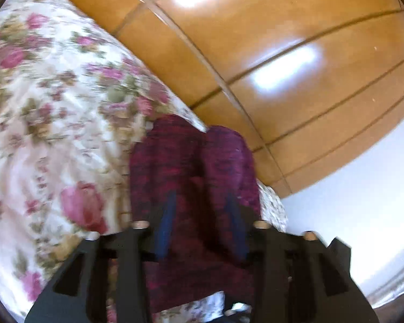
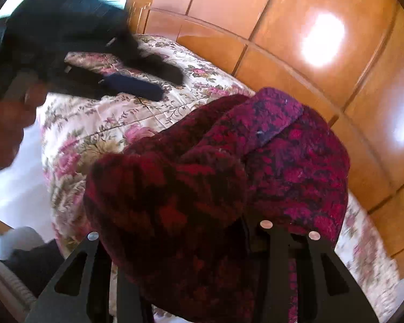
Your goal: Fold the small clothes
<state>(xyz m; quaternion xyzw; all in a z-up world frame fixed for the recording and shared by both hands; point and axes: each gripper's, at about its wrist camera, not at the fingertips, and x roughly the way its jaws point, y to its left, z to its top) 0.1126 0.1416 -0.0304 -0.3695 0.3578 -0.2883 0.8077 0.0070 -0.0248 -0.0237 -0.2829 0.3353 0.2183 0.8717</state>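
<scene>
A fuzzy maroon and pink knitted garment hangs bunched over my right gripper, raised above the floral bedspread. The cloth hides the right fingertips, and the gripper looks shut on it. In the right wrist view my left gripper hovers over the bedspread at the upper left. Its blue-padded fingers are spread with nothing between them. In the left wrist view the left gripper stands open and points at the same garment, which fills the gap behind its blue pads. Both views are blurred.
Glossy wooden panelling rises right behind the bed and reflects bright lights; it also fills the right of the right wrist view. A person's hand holds the left gripper. A pale surface lies past the bed's edge.
</scene>
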